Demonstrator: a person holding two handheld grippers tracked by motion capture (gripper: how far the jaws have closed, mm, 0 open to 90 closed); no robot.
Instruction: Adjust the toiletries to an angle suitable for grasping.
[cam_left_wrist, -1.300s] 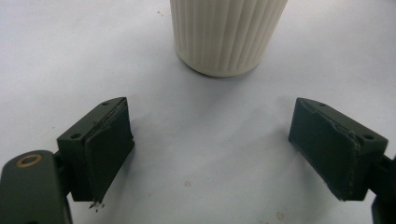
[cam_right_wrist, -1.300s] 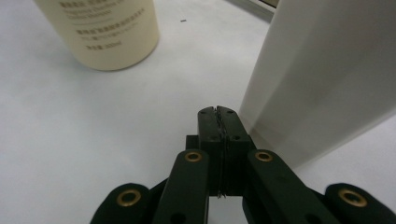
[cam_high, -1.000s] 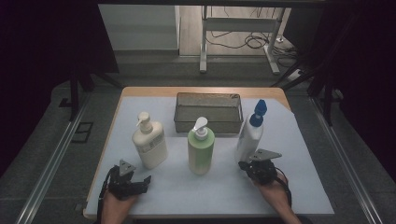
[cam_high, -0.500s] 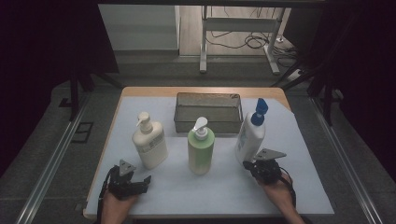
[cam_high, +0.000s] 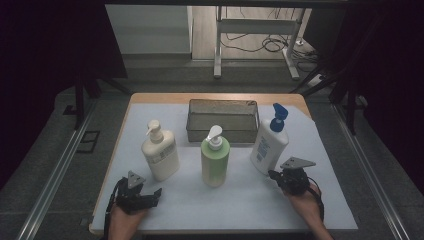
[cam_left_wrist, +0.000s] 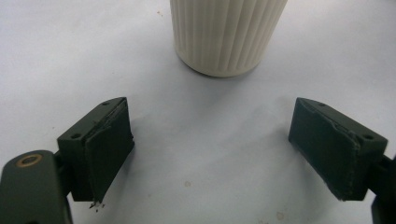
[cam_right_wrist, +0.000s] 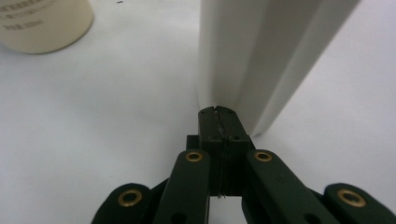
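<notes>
The left gripper view cuts off the cream pump bottle (cam_left_wrist: 228, 35) at the top edge, so that there it is a ribbed base and nothing more; its pump and label appear in the high view (cam_high: 160, 152). The right gripper view likewise shows a tall slice of the white bottle with the blue pump (cam_right_wrist: 261, 56), its top out of frame, and a corner of the cream bottle at the upper left. In the high view the label print on both bottles is too small to read, and the inside of the mesh basket (cam_high: 222, 131) at the far edge of the surface is dim.

The left gripper (cam_left_wrist: 224, 154) rests near the front left corner of the white surface (cam_high: 250, 200), its jaws spread wide with bare surface between them; it holds nothing, and the cream bottle stands just beyond the pads (cam_left_wrist: 105, 149), apart from them. The right gripper (cam_right_wrist: 218, 114) sits toward the front right, jaws pressed fully together with nothing between them. Their tips lie right at the foot of the white bottle; whether they actually touch it cannot be told.

That white bottle (cam_high: 269, 142) stands upright toward the right edge, just right of the basket's near corner. The green pump bottle (cam_high: 215, 159) stands mid-surface between the other two.
</notes>
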